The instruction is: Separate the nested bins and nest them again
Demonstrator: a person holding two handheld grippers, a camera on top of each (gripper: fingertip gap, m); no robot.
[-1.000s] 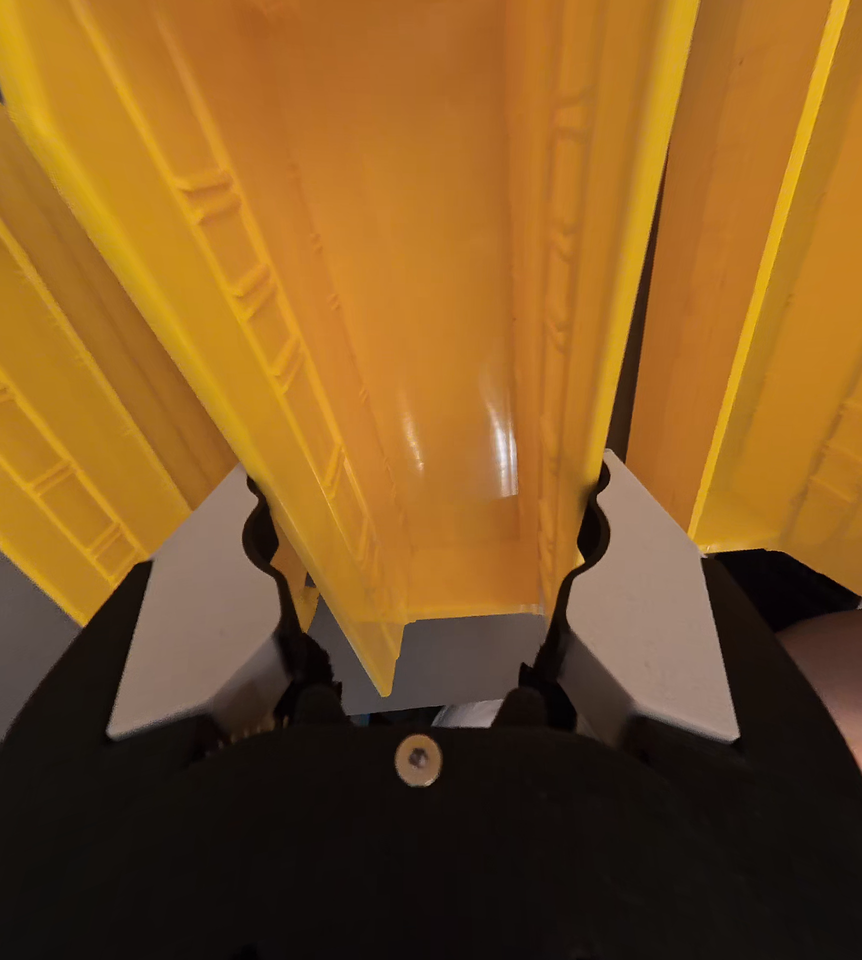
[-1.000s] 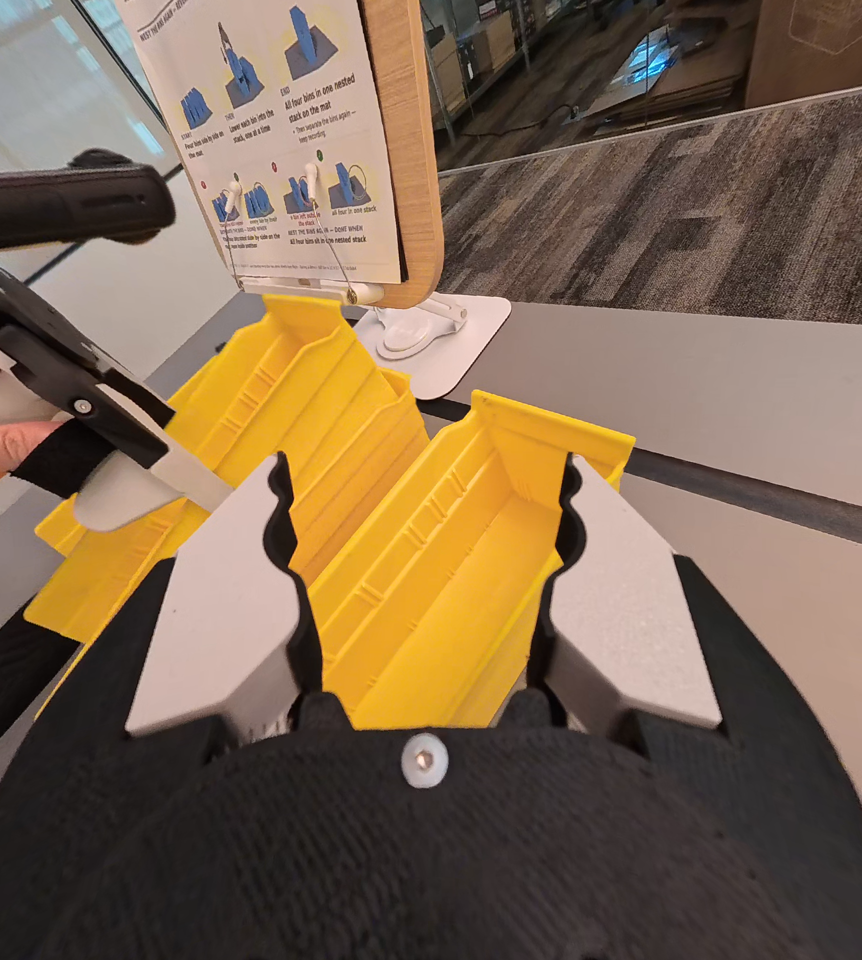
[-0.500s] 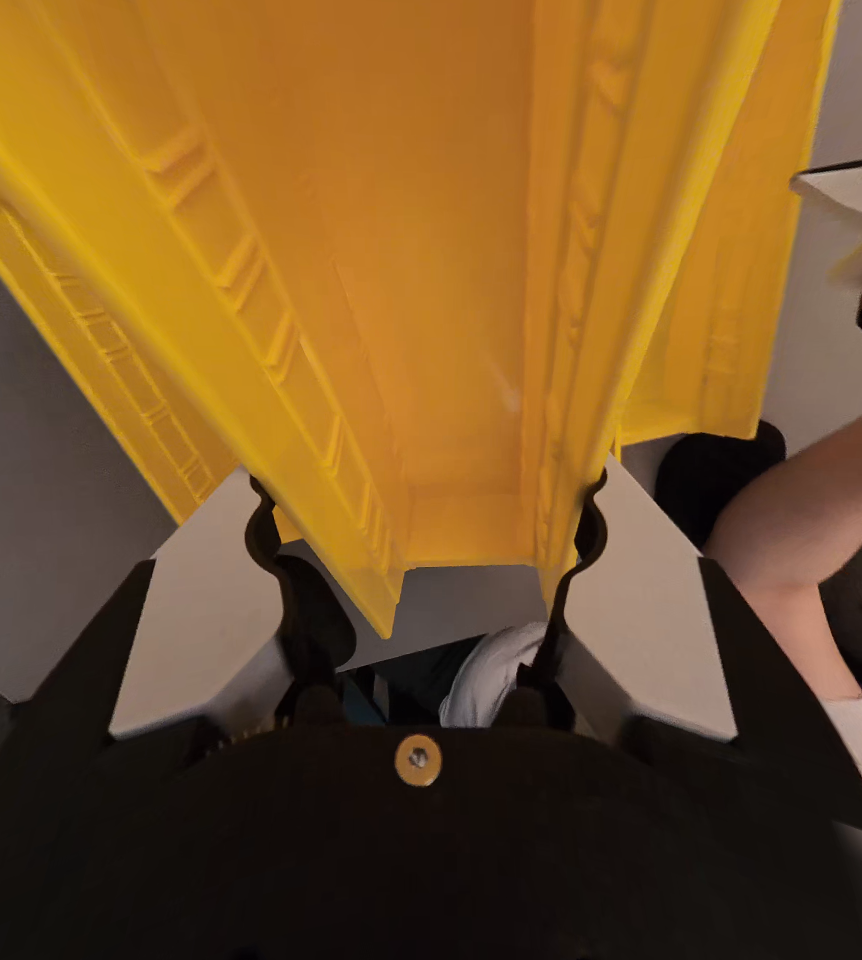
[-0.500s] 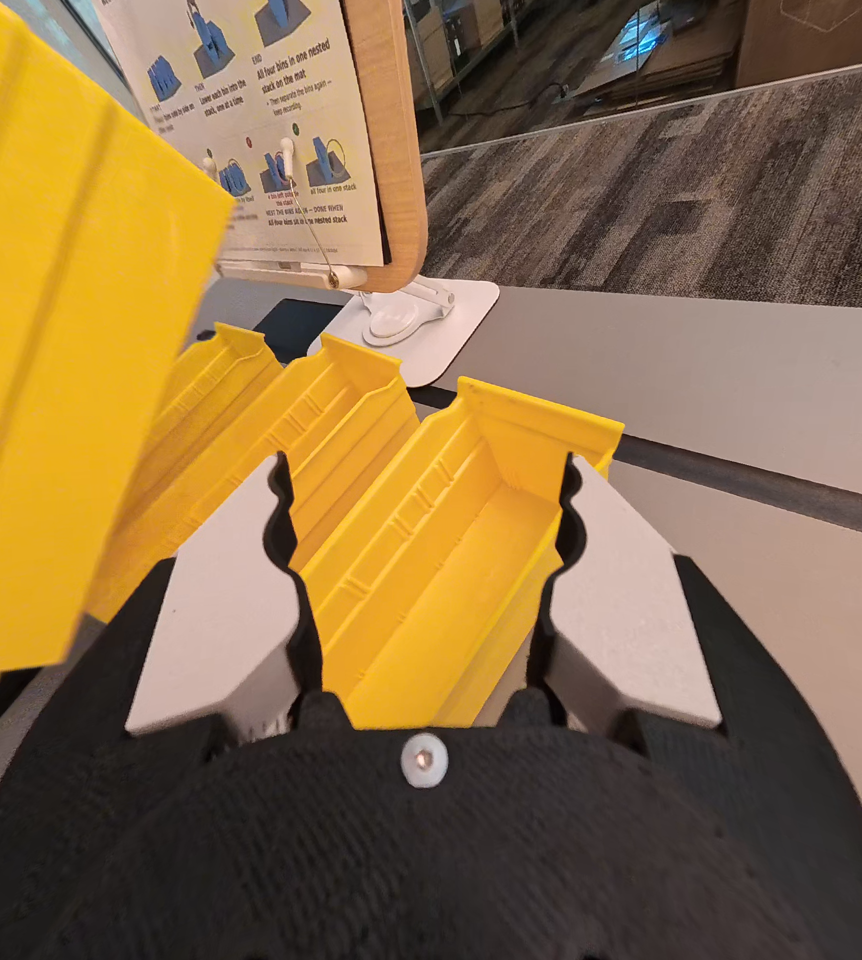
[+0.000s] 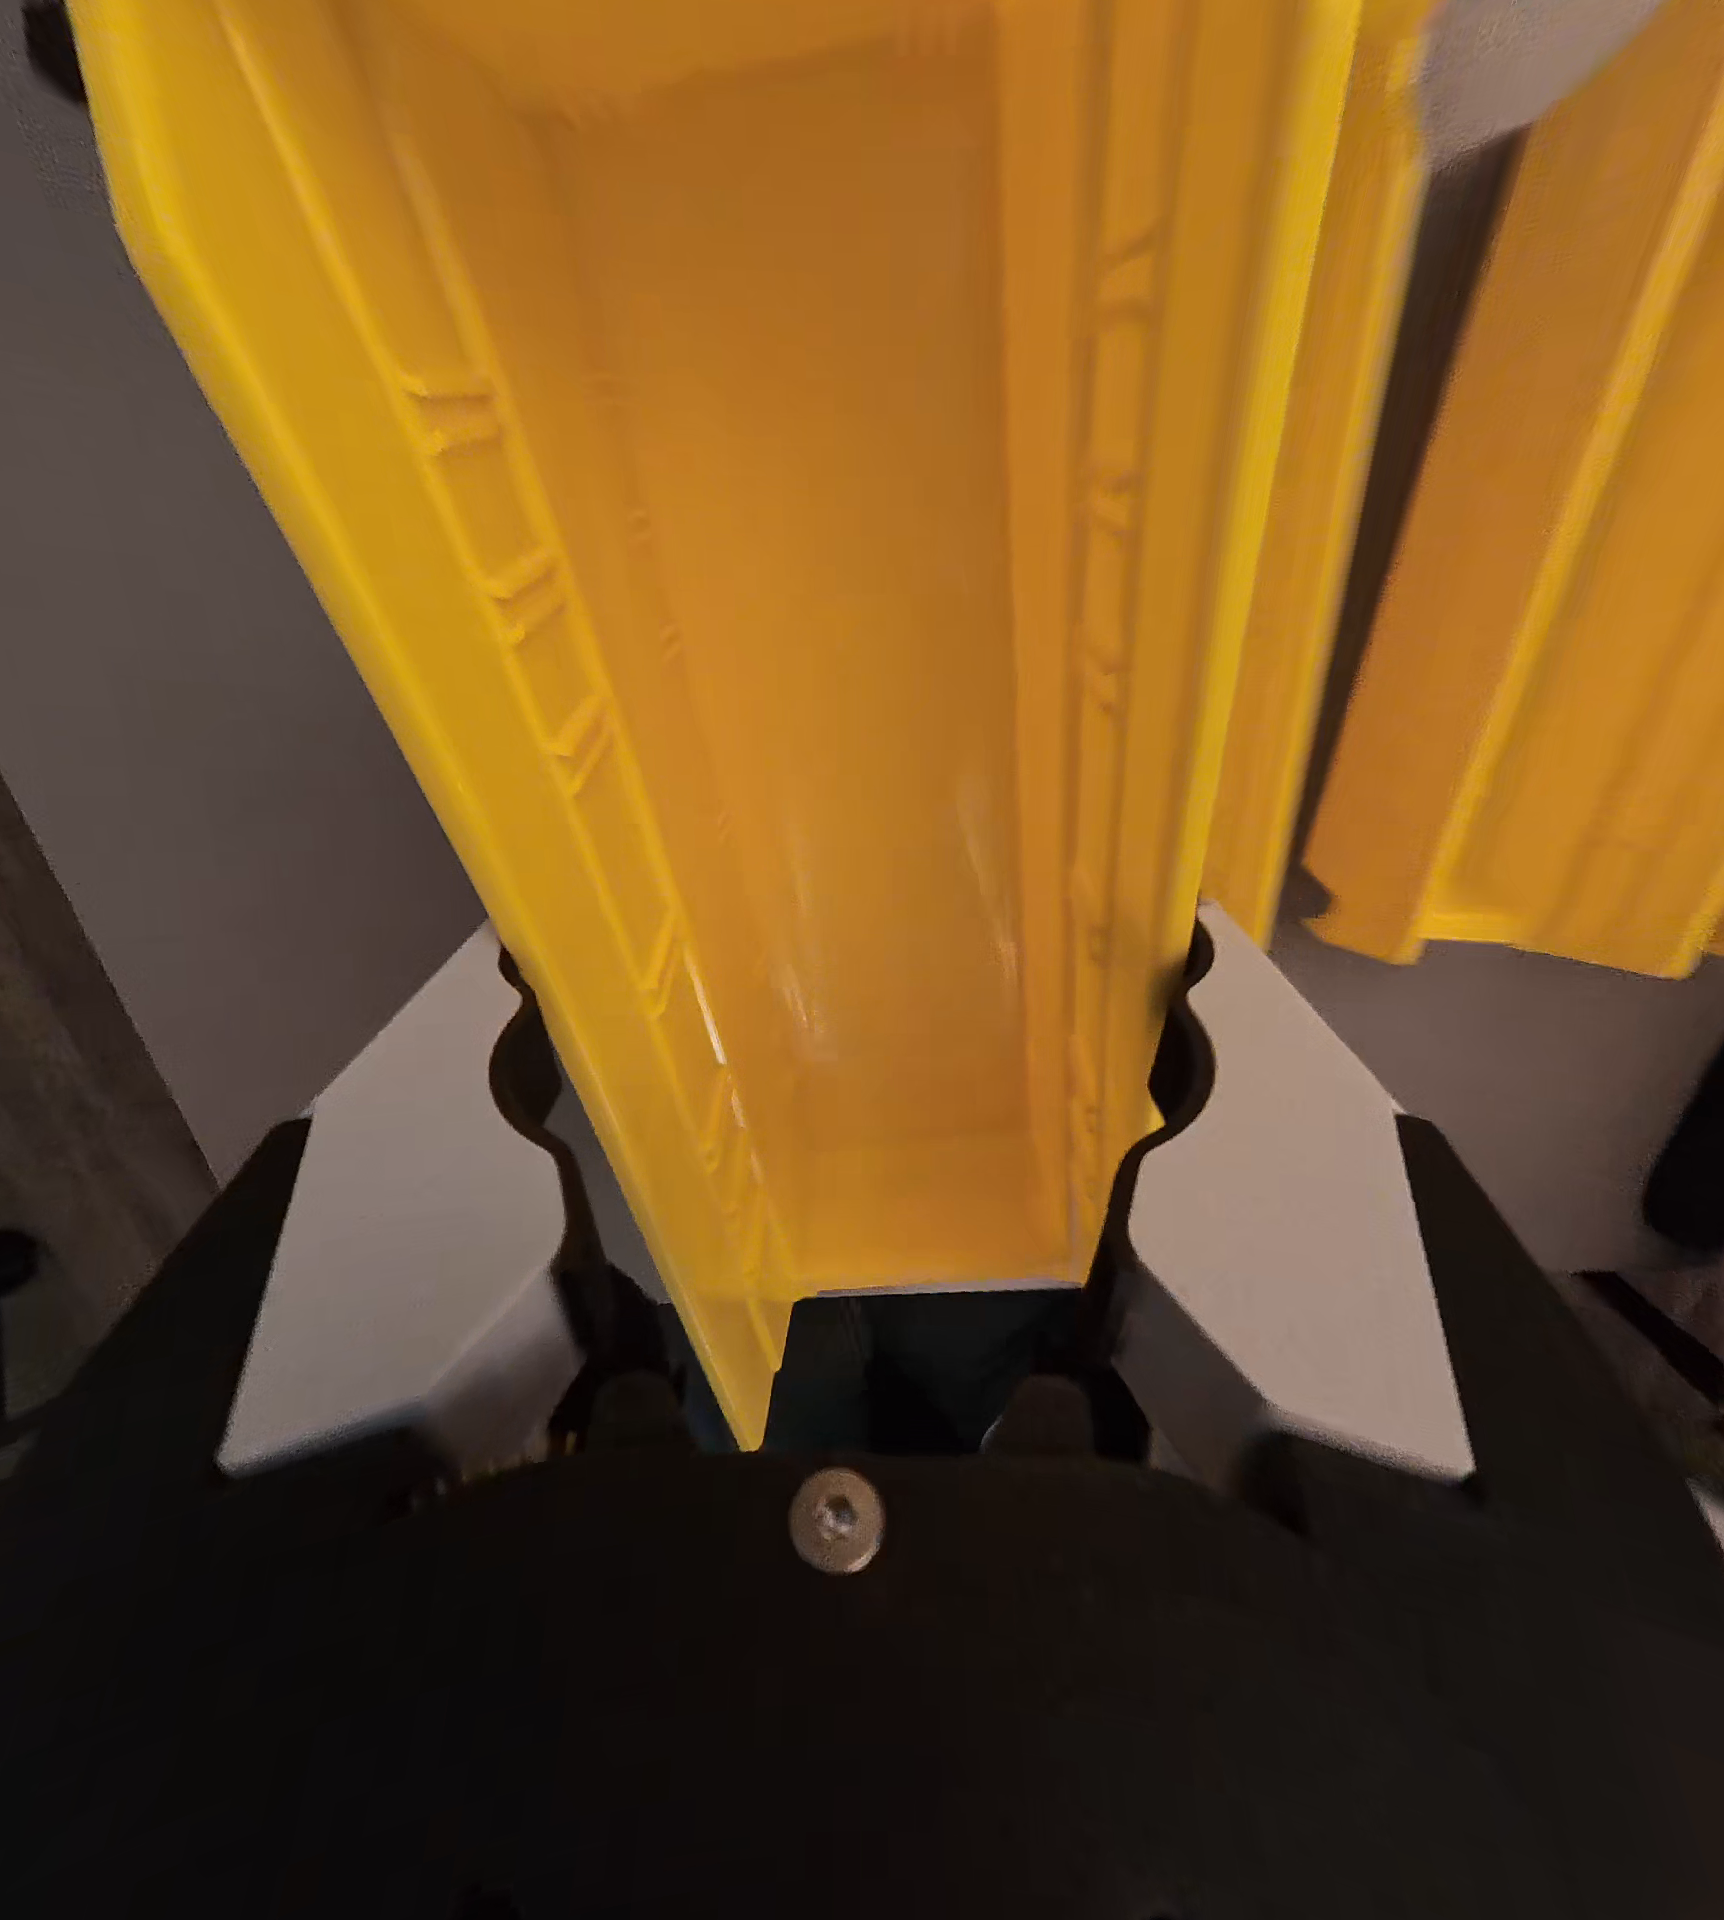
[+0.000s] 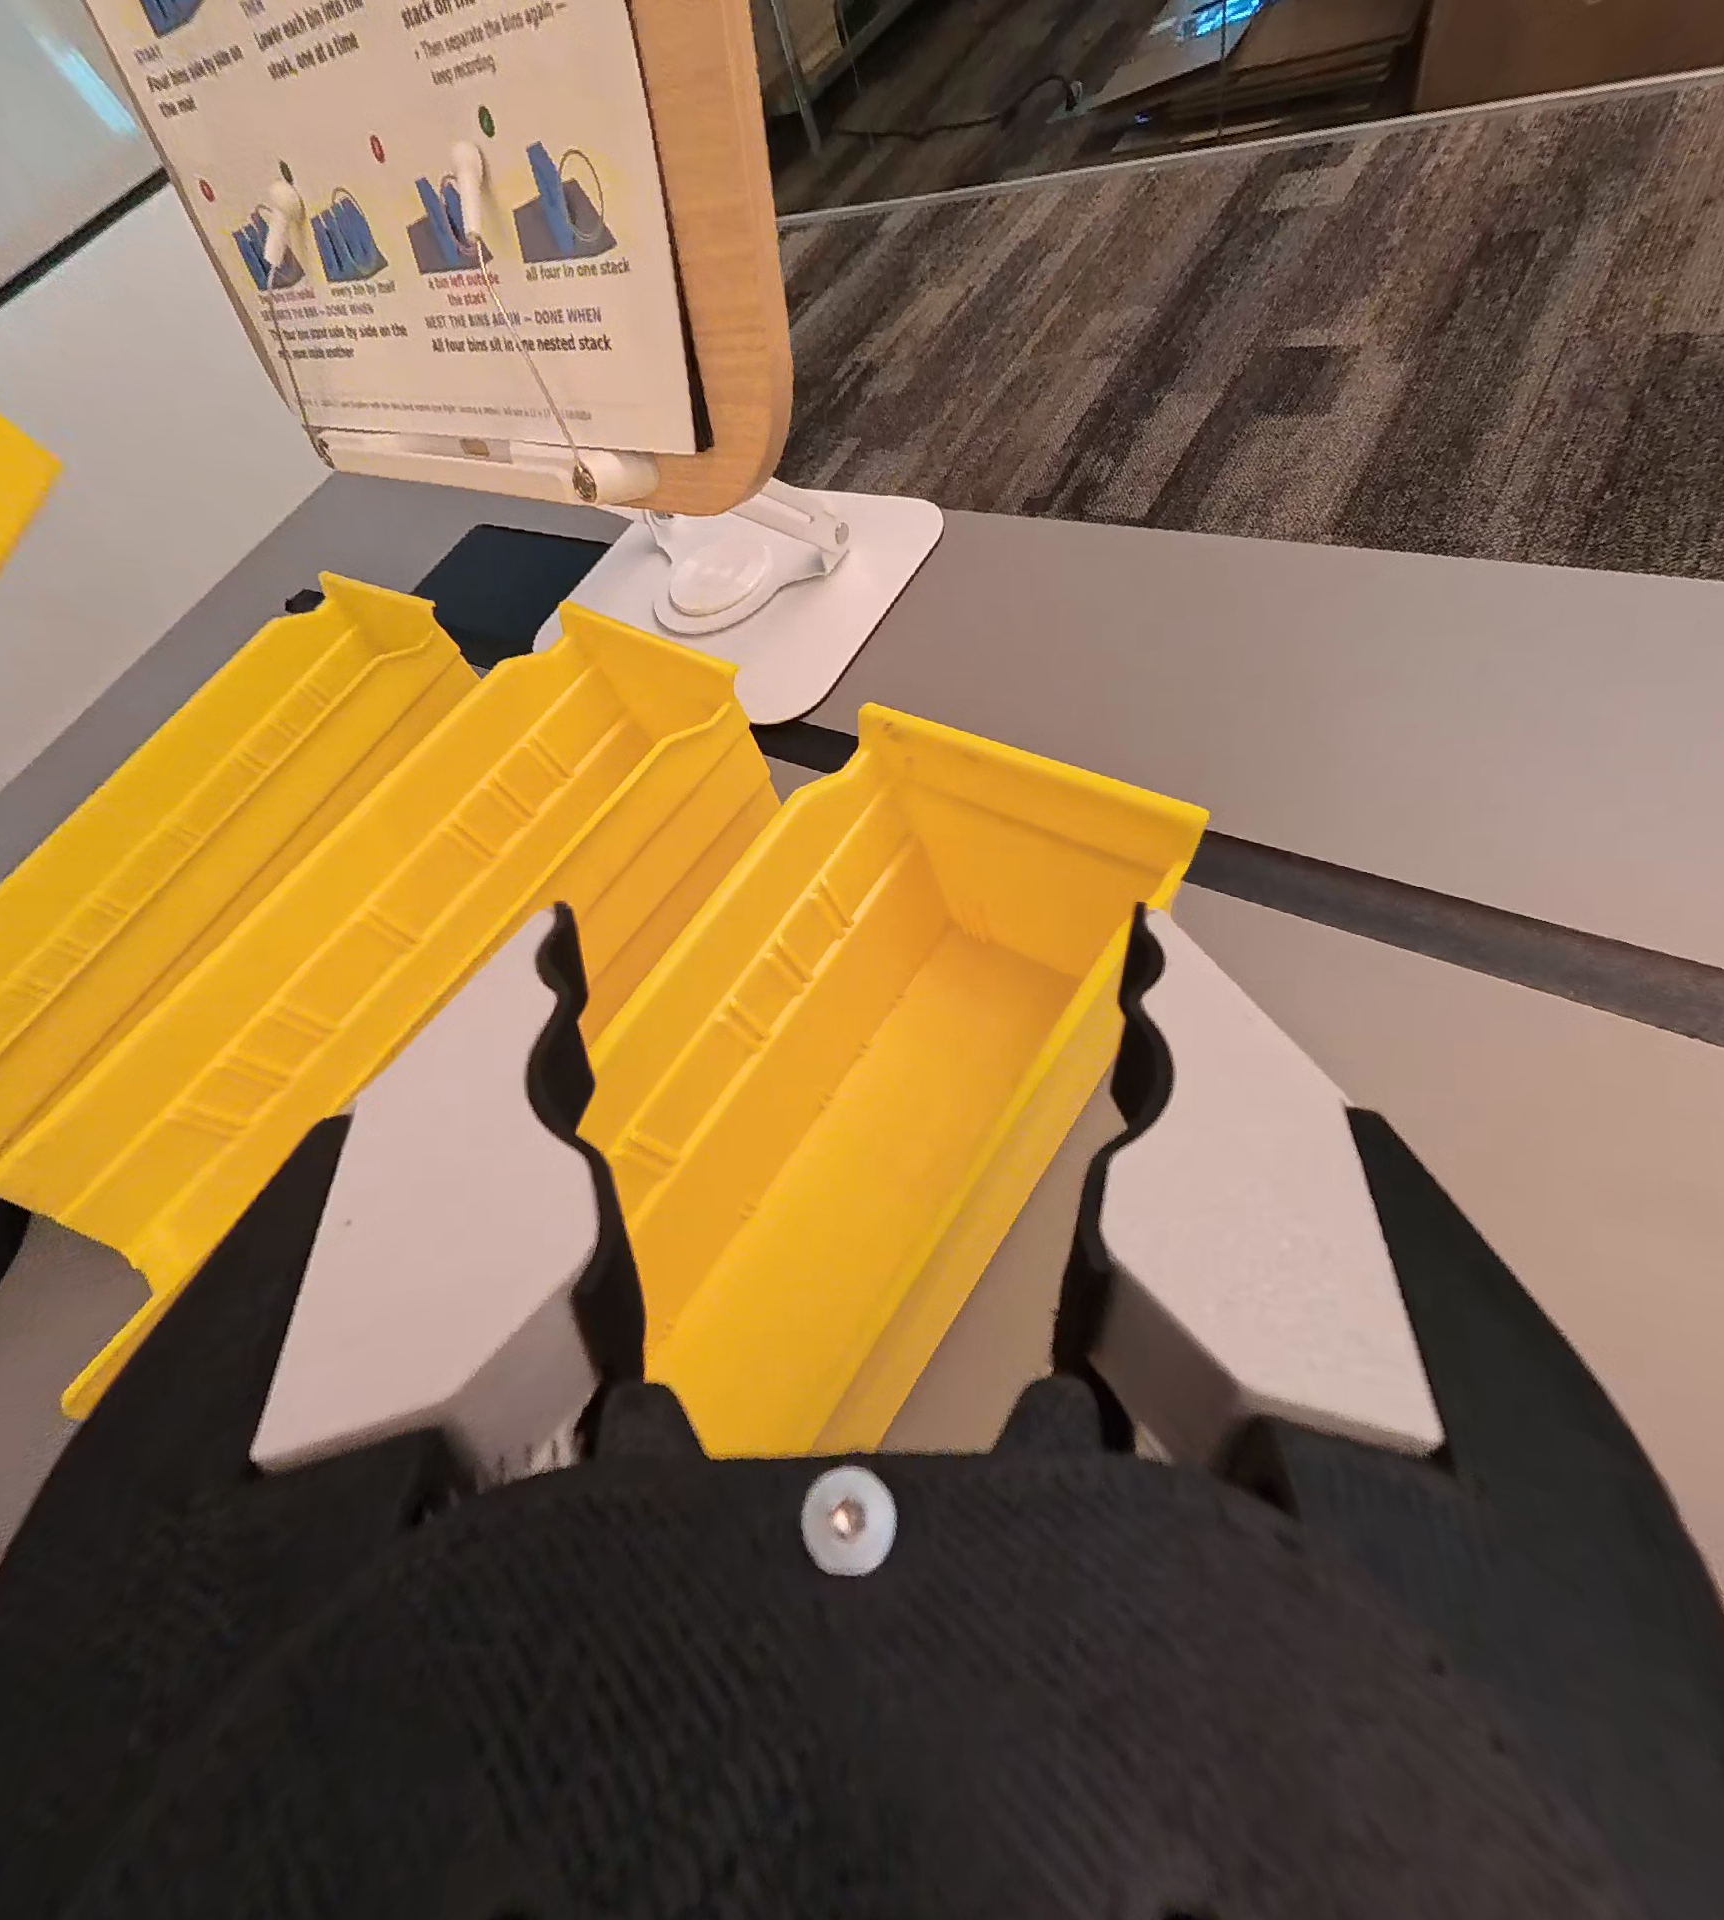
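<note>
L gripper (image 5: 842, 1039) clamps raised yellow bin (image 5: 837, 623); R gripper (image 6: 847, 1049) straddles tabletop bin (image 6: 899, 1091)

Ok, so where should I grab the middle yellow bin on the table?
Probably its tall back wall, pinched from above, one finger inside and one outside. That wall stands clear with a lip on top, while the left bin lies close along the middle bin, leaving little finger room on that side.
</note>
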